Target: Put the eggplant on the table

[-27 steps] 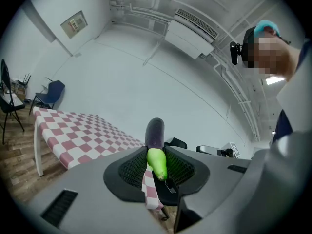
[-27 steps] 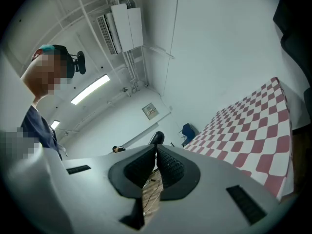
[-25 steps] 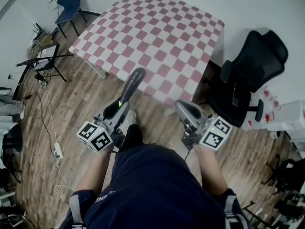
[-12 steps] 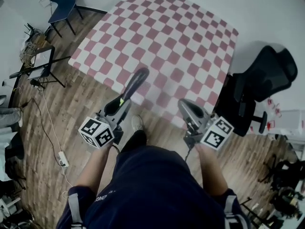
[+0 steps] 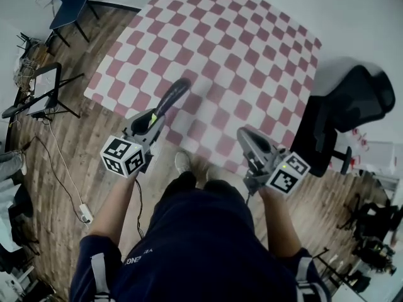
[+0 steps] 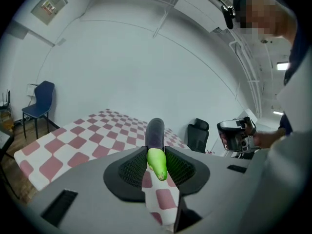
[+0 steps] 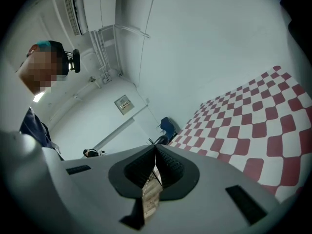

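Checkered table, upper frame: eggplant, judged light but slippery, is clamped by its stem in the left gripper; right gripper is closed, empty.

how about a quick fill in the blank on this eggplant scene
The left gripper is shut on the eggplant by its ____ stem end.
The right gripper holds ____.
The table has a white and ____ checked cloth.
The office chair beside the table is ____.
Missing words: green; nothing; red; black.
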A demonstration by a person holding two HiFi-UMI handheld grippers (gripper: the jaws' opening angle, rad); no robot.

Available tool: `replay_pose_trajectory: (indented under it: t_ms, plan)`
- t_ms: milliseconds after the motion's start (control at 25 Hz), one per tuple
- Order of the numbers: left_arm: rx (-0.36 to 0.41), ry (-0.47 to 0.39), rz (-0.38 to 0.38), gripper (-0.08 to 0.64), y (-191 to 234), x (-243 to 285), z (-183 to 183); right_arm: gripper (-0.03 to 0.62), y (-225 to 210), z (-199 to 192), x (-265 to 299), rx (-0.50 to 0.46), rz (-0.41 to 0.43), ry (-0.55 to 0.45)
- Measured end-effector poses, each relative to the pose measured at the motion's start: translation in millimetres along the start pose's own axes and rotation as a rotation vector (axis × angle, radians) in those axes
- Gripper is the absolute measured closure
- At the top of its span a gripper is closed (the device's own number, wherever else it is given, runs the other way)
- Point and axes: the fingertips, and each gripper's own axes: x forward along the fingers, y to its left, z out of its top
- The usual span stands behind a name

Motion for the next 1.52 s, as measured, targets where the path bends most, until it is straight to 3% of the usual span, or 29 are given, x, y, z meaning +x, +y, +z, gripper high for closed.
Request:
replay_pose_trajectory:
  t_ms: [320, 880, 1240, 1520]
  plan:
    - [0.108, 0.126, 0.013, 0.426, 41, 84, -3, 0.575, -41, 9, 15, 0.054, -0.016, 0.028]
    - [0.293, 0.380, -0.001, 0.426, 69, 235, -56, 0.575, -135, 21, -2, 0.158, -0.073, 0.066]
    - [0.344, 0.466, -0.021, 0.426, 73, 268, -76, 0.575, -162, 16, -5, 0.202, -0.092, 0.076]
    - [0.400, 0.584, 0.018, 0.423, 89, 271, -97, 0.575, -169, 13, -6, 0.217, -0.093, 0.084]
